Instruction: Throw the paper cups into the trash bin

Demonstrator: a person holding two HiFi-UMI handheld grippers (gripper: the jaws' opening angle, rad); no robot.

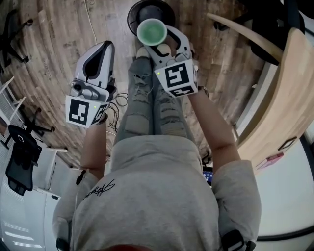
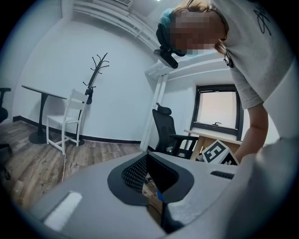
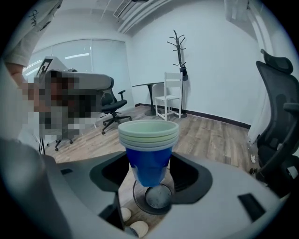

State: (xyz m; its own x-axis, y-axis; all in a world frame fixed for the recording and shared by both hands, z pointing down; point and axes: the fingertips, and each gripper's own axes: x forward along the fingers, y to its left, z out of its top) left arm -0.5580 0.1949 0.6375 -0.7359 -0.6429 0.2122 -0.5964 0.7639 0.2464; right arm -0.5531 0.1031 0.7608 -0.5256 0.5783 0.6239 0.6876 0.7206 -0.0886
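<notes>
A stack of blue paper cups with pale green insides stands upright in my right gripper, which is shut on it. In the right gripper view the cups hang directly above the open round black trash bin, which stands on the wood floor by the person's shoes. The head view shows the bin just beyond the cups. My left gripper is held out to the left of the person's legs; its jaws are together with nothing in them.
A curved wooden table lies to the right. A black office chair and white furniture are at the left. The left gripper view shows a white chair, a coat rack and another office chair.
</notes>
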